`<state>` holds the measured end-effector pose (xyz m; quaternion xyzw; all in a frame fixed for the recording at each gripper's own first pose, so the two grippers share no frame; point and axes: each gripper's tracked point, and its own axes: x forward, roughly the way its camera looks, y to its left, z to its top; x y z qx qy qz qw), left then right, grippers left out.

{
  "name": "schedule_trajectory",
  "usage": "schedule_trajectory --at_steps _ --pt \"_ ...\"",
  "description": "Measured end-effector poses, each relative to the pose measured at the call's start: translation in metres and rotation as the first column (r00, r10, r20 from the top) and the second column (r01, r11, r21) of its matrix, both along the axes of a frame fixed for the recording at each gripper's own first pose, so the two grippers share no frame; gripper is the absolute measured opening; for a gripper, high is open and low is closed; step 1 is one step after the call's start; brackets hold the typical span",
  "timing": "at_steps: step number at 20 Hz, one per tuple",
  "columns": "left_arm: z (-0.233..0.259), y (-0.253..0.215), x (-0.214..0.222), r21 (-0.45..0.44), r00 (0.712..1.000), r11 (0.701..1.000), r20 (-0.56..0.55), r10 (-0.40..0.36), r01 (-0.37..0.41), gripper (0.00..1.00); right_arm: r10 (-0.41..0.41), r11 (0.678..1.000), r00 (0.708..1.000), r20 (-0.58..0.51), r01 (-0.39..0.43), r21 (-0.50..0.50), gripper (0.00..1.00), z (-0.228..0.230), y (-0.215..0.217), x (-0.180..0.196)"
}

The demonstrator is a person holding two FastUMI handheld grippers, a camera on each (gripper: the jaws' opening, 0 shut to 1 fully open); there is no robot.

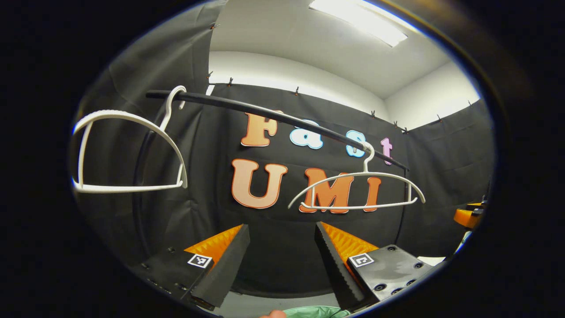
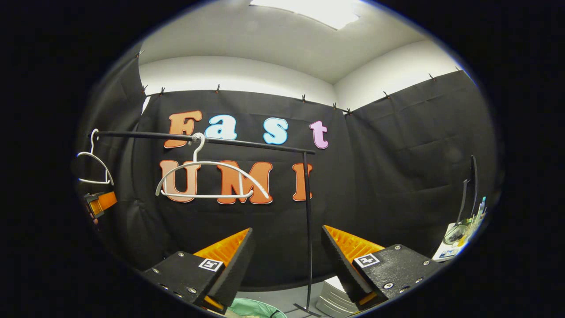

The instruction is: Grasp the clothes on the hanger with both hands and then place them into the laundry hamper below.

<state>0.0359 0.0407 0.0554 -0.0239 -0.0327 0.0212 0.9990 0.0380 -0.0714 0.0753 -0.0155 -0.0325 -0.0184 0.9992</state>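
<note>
Left gripper view
- Left gripper [image 1: 281, 226]: fingers spread wide with nothing between them, aimed up at the rail.
- Clothes rail [image 1: 265, 113]: dark bar slanting across the booth wall.
- End hanger [image 1: 128, 116]: white plastic, hooked at the rail's free end, bare, and closest to this gripper.
- Middle hanger [image 1: 357, 175]: white plastic, further along the rail, bare.
- Right gripper [image 1: 468, 216]: a sliver at the view's edge; I cannot tell whether it is spread.
- Green item [image 1: 315, 312]: pale green, low beneath the fingers. It may be the hamper's rim or cloth lying in it; I cannot tell which.
- Clothes: no garment hangs on either hanger, so judged already down at the green item.

Right gripper view
- Right gripper [image 2: 287, 229]: fingers spread wide, holding nothing.
- Clothes rail [image 2: 256, 146]: runs to an upright post [image 2: 307, 221].
- Middle hanger [image 2: 207, 195]: bare, above this gripper.
- End hanger [image 2: 99, 162]: bare, with the left gripper [image 2: 100, 202] just below it.
- Green item [image 2: 251, 309]: at the bottom, below the fingers.

Step in hand
- Judgement: the drop looks made; what remains is to confirm that nothing trails over the hamper's edge.
- Method: keep both sets of fingers spread. Draw back below the hangers' bottom bars so that no fingertip catches a hanger or the rail.

Writing
- Marker tags: one square black-and-white coded tag on each finger mount.
- Brands and labels: none legible.
</note>
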Motion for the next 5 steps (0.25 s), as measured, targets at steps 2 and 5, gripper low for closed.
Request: schedule_trajectory --at_steps 2,5 --pt "-0.0046 -0.0016 0.0015 -0.004 1.000 1.000 -0.011 0.000 0.000 1.00 0.008 1.000 1.000 0.013 -0.008 -0.002 0.92 0.0036 0.0045 0.0010" --pt "-0.0046 -0.0047 0.0031 -0.025 1.000 1.000 -0.009 -0.015 0.014 1.00 0.003 1.000 1.000 0.030 -0.002 -0.021 1.00 0.0066 0.0032 0.0004"
